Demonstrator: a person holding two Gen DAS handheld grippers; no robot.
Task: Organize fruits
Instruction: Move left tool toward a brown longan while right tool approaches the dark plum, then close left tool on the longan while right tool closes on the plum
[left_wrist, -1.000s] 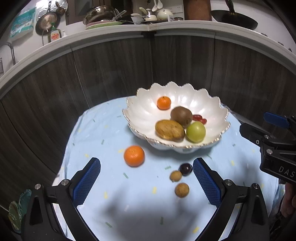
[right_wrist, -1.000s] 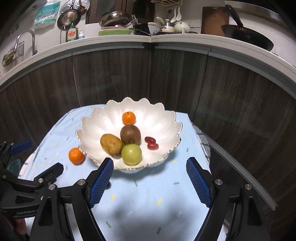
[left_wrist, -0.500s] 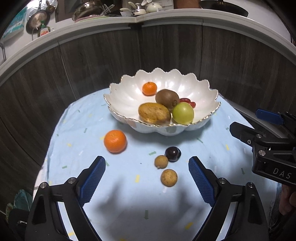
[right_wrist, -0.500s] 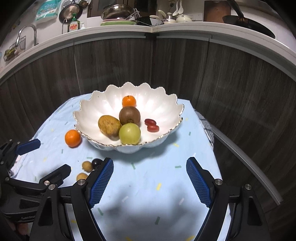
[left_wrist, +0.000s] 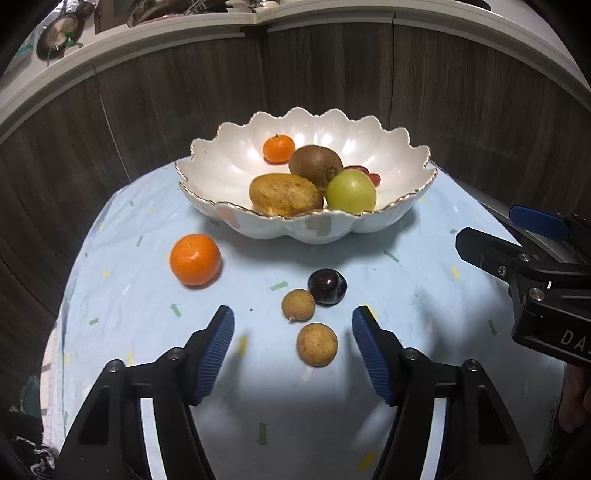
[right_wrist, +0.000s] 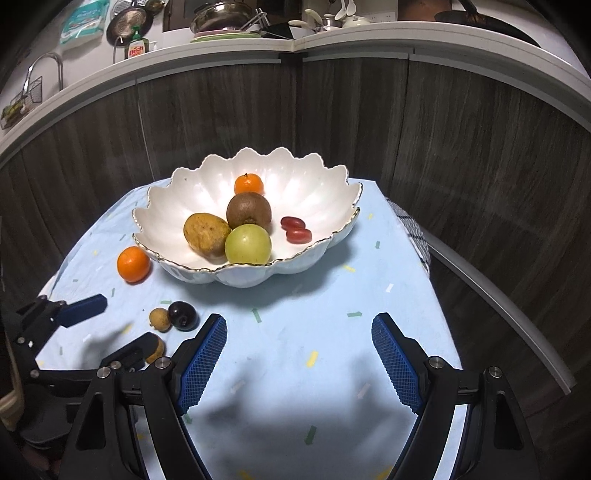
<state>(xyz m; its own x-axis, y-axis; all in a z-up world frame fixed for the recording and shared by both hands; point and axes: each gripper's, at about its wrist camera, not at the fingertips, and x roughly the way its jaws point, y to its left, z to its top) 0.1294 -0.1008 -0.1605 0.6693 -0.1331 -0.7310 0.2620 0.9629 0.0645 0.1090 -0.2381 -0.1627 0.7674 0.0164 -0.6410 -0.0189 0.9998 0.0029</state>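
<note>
White bowl holds kiwi, apple; both hand-held grippers released, left just narrowing.

Two mandarins, two longans, one bowl.

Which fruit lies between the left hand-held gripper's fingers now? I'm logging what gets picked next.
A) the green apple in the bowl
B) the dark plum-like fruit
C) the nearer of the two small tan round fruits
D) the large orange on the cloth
C: the nearer tan round fruit lies on the cloth between the left hand-held gripper fingers, whose jaws have just been closing but do not touch it yet.
</note>
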